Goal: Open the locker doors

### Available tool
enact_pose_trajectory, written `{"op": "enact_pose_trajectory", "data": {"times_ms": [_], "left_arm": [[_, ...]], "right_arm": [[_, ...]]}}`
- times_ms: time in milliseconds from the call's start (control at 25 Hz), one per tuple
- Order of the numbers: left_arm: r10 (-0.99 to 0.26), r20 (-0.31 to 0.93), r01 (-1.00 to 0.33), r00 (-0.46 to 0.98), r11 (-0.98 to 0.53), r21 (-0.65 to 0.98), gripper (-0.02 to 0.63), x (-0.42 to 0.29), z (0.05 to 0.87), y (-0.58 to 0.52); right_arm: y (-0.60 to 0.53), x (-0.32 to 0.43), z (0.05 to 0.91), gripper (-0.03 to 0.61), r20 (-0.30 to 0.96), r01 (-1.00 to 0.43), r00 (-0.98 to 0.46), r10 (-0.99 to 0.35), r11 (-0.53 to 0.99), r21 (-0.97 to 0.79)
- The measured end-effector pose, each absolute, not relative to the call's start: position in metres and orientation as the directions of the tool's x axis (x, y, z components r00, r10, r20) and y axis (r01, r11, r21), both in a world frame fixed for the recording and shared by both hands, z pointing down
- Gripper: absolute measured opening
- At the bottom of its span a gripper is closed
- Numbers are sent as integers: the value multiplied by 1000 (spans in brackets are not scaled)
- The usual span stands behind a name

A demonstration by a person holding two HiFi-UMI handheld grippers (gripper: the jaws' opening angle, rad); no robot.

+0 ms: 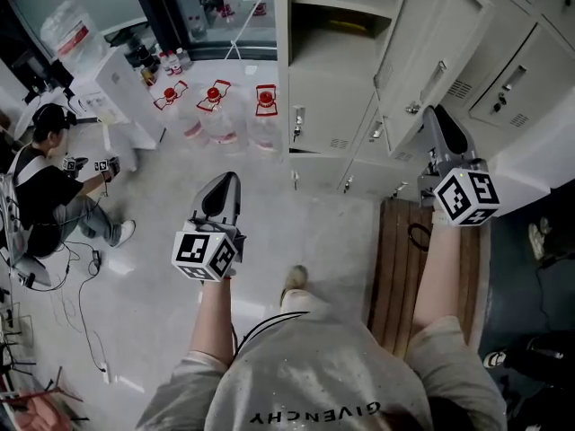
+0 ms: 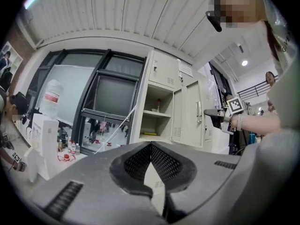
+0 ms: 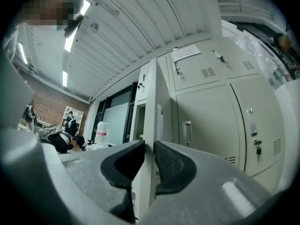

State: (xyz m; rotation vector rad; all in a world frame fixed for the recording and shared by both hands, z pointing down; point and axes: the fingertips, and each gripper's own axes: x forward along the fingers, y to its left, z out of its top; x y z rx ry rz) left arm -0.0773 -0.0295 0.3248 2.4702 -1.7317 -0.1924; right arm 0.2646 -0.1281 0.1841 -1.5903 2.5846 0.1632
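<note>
The beige lockers (image 1: 337,97) stand ahead, and one tall door (image 1: 422,52) hangs swung out from an open compartment with a shelf (image 1: 337,16). My right gripper (image 1: 434,113) is at that door's free edge. In the right gripper view the thin door edge (image 3: 151,102) runs up between the two pads, and my right gripper (image 3: 150,146) is shut on it. My left gripper (image 1: 223,180) hovers over the floor left of the lockers, shut on nothing. In the left gripper view the left gripper's (image 2: 151,146) tips meet, and beyond them are the open compartment (image 2: 157,111) and the right gripper (image 2: 212,112).
Three large water bottles (image 1: 216,115) stand on the floor before the lockers, beside a white dispenser (image 1: 121,88). A person (image 1: 45,187) crouches at the left among cables (image 1: 81,303). A wooden slatted bench (image 1: 422,250) lies under my right arm. Closed locker doors (image 3: 206,125) lie right of the open one.
</note>
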Motion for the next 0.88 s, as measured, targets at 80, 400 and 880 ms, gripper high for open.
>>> {"op": "enact_pose_trajectory", "data": {"times_ms": [80,400,880], "left_arm": [[-940,-33,-925,340,-341,166,-2,-76,324,-29],[-939,-19,-925,344,-343,162,-2,-78,329,-47],[-908,-7,-896,420,-415,154,-2,-55,333,-104]], "right_arm": [[-128,274,184,69,-148,-902,-430,-891,429,38],[-134,323,182,63,-186,-955,-294,-938,298,8],[-143,336,184,63,-205,-978,-199,-958,183,96]]}}
